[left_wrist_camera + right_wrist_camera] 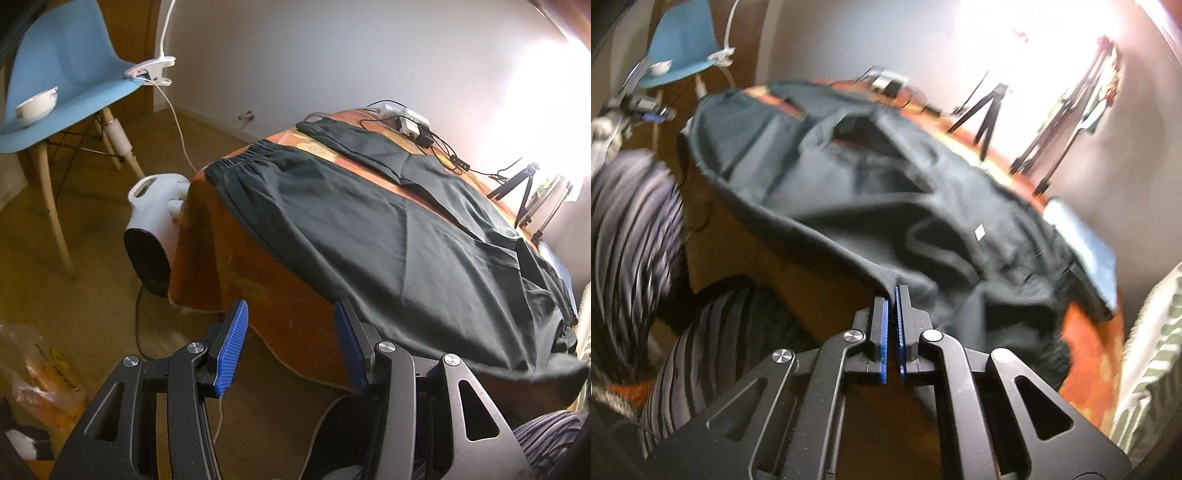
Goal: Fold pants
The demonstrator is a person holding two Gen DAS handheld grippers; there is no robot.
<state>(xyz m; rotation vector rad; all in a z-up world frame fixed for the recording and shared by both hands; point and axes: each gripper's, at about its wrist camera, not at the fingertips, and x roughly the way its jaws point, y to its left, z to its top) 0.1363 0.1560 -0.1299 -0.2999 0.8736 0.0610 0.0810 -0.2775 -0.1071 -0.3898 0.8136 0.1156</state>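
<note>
Dark pants [388,229] lie spread on a table with an orange cloth [258,280], the elastic waistband at the far left end, the legs running right. My left gripper [291,317] is open and empty, just off the table's near edge, its right finger by the pants' hem. In the right wrist view the pants [886,192] lie rumpled, and my right gripper [891,295] is shut on the pants' near edge at the table's front.
A blue chair [70,85] with a white bowl [37,105] stands far left. A white heater [155,218] sits on the floor by the table. Cables and a power strip [410,123] and small tripods [982,114] stand at the table's back. A striped-clothed person [635,229] is left.
</note>
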